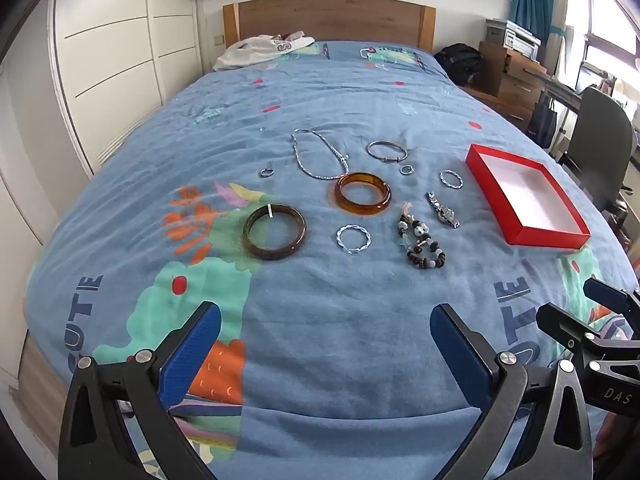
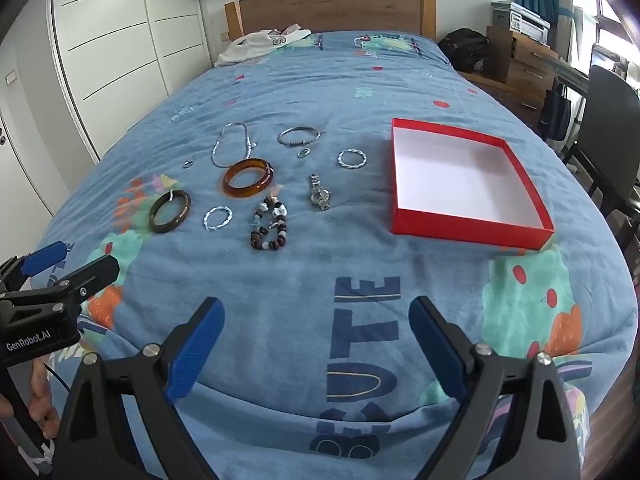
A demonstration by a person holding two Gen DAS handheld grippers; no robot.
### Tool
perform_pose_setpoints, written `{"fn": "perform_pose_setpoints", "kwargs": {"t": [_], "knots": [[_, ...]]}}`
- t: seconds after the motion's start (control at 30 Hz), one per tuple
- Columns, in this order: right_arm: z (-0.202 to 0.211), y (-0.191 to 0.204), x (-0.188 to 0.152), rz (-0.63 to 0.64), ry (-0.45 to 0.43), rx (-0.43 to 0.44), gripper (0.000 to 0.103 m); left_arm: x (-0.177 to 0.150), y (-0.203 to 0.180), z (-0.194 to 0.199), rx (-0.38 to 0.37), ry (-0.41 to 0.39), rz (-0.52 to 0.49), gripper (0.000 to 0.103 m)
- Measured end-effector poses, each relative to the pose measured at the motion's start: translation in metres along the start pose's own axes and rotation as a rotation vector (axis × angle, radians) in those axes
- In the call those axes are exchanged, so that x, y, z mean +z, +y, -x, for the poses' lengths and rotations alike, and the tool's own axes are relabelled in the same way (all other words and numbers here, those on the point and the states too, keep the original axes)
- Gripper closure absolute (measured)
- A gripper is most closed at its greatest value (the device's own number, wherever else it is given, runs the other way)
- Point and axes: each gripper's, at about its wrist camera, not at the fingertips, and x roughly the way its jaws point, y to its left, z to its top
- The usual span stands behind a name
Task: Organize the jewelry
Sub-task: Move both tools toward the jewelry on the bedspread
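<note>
My left gripper (image 1: pixel 325 326) hangs with its jaws spread wide and nothing between them, low over the near end of the bed (image 1: pixel 352 360); my right gripper (image 2: pixel 316 320) is spread the same way and just as empty, close beside it on the right.

The jewelry lies scattered across the middle of the blue cover, all of it still outside the red box (image 2: pixel 516 184), which sits open and bare at the right.

I judge the step in hand to be the first pick. The beaded bracelet (image 2: pixel 271 227) and the watch (image 2: pixel 319 197) lie nearest the box, so I would start there with the right gripper, coming down from above and closing across the beads where they bunch, since the soft cover will give under the fingertips.

The amber bangle (image 1: pixel 363 193) overlaps the tail of the silver chain necklace (image 1: pixel 316 154); I would lift the bangle by its rim first so the chain does not drag. The dark bangle (image 1: pixel 274 232) and the twisted hoop (image 1: pixel 353 239) suit the left gripper. The small rings will need a precise pinch.

The near stretch of cover is open for both tools. The box wall stands proud, so I must clear its near and left rim before releasing. The bed edge falls away just right of the box.
</note>
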Motion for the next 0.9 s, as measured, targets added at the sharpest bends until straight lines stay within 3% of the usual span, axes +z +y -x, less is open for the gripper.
{"fn": "perform_pose_setpoints", "kwargs": {"t": [0.9], "knots": [[-0.027, -0.008, -0.006, -0.021, 0.022, 0.005, 0.009, -0.005, -0.004, -0.027, 0.005, 0.053, -0.042, 0.001]]}}
